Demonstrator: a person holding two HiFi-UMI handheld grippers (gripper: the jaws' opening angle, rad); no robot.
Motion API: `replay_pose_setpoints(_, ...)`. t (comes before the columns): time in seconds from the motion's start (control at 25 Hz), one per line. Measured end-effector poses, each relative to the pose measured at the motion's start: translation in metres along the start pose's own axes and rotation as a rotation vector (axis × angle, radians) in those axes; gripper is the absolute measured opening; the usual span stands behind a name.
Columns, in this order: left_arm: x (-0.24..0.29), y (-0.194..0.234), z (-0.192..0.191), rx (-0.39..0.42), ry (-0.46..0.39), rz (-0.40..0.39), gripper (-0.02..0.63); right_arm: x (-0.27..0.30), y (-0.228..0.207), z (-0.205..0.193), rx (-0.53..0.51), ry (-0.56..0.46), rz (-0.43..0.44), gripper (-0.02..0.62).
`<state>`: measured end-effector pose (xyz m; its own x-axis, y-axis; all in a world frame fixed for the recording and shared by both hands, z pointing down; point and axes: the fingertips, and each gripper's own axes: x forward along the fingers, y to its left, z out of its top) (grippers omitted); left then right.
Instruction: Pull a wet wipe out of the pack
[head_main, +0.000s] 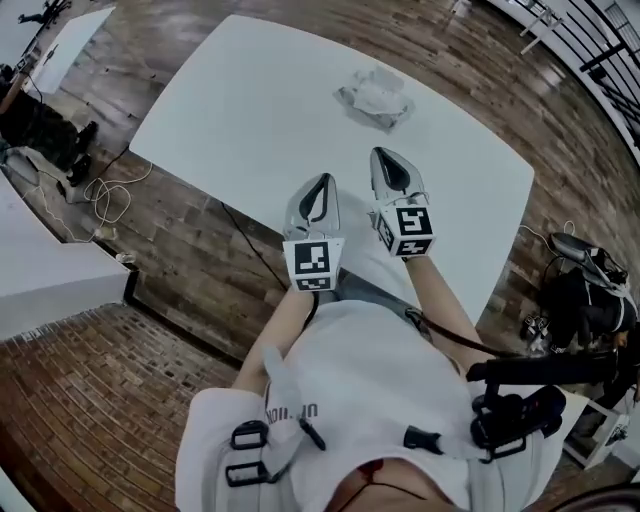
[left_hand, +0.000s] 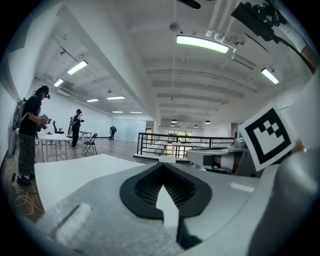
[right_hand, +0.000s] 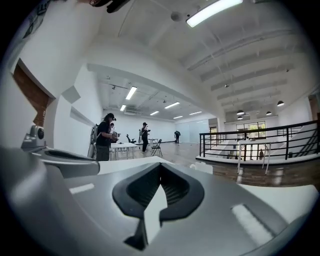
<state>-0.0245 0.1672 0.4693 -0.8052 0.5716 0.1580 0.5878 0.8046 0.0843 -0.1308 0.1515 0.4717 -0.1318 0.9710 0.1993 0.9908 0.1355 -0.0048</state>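
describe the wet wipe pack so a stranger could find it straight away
Find the big white table on the wooden floor. Toward its far side from the person lies the wet wipe pack, a crumpled whitish packet. Nothing else lies on the tabletop.

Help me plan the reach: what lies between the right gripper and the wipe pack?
Only bare table, per the head view, separates right gripper and wipe pack.

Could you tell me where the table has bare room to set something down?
The white table is bare left of the wipe pack and between the pack and the left gripper and right gripper. Only the pack's spot is taken.
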Motion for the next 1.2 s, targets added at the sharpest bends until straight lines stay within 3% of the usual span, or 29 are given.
replay_pose_setpoints(0.2, 0.031, 0.005, -0.003, -0.005, 0.034, -0.034, 0.002, 0.068, -0.062, 0.000, 0.013, 0.082, -0.052, 0.068)
replay_pose_setpoints(0.4, 0.046, 0.000, -0.014, -0.005, 0.070, -0.057, 0.002, 0.131, -0.111, -0.049, -0.053, 0.291, -0.093, 0.124)
replay_pose_setpoints(0.64, 0.050, 0.013, -0.020, 0.003, 0.095, -0.034, 0.002, 0.147, -0.122, -0.100, -0.071, 0.459, -0.114, 0.117)
replay_pose_setpoints(0.68, 0.051, 0.014, -0.021, 0.001, 0.098, -0.027, 0.002, 0.148, -0.123, -0.101, -0.091, 0.470, -0.120, 0.101)
replay_pose_setpoints(0.72, 0.052, 0.015, -0.021, 0.001, 0.099, -0.021, 0.002, 0.149, -0.123, -0.101, -0.111, 0.478, -0.123, 0.014)
replay_pose_setpoints(0.88, 0.054, 0.014, -0.019, 0.003, 0.097, -0.013, 0.002, 0.145, -0.121, -0.073, -0.088, 0.389, -0.114, 0.009)
replay_pose_setpoints(1.2, 0.052, 0.002, -0.014, 0.004, 0.076, -0.025, 0.002, 0.082, -0.093, 0.052, -0.053, 0.052, -0.062, 0.009)
